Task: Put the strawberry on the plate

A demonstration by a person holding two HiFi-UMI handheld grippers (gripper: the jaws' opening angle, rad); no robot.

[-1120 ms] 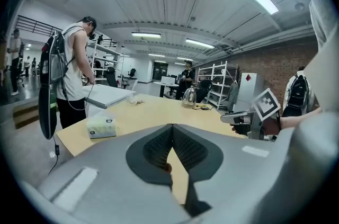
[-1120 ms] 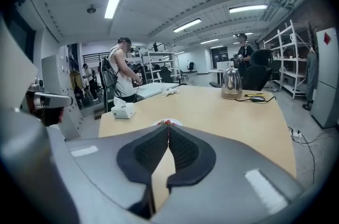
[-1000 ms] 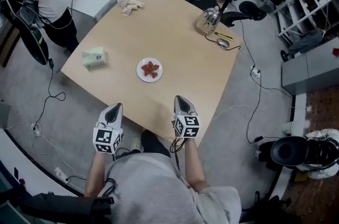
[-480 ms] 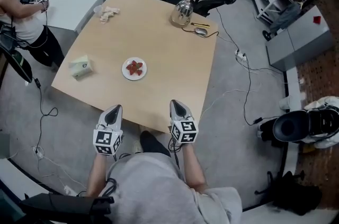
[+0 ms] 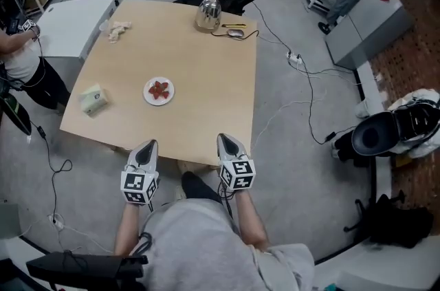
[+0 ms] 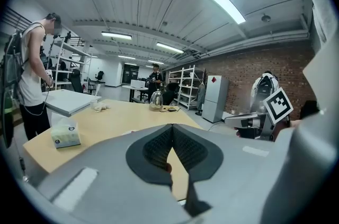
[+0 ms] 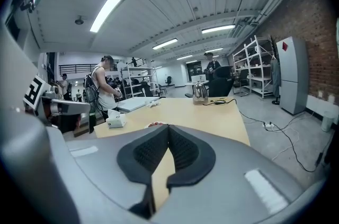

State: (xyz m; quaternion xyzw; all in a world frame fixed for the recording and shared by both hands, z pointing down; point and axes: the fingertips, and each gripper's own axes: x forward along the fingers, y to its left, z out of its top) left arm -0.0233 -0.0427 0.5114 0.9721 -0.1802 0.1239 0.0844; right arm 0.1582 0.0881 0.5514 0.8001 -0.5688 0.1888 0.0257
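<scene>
Looking at the plate (image 5: 148, 96), would you say any step is left in hand?

I'd judge not. The strawberry (image 5: 159, 89) already lies on it, and the plate sits left of the middle of the surface (image 5: 206, 90), a little closer to the near edge than the far one. That reads to me as the task finished.

And the grippers?

Both empty. The left gripper (image 5: 148, 145) has its jaws together with nothing between them; the right gripper (image 5: 225, 139) is the same, closed on nothing. They hang side by side at the near edge, well apart from the plate, pointing across the surface toward the far edge.

So what does the next move call for?

Very little, I'd guess: no reach, no grasp. At most, keeping both grippers clear of the plate so nothing gets nudged off it. The tissue box (image 5: 93, 98) by the left edge stands well apart from it.

Which way does the strawberry point? Where's its long axis?

I can't tell. From above it is a small red patch about as wide as it is long, and it may be more than one piece of fruit. In the right gripper view only a red sliver peeks over the jaws, so no tip or stalk end shows there either.
</scene>
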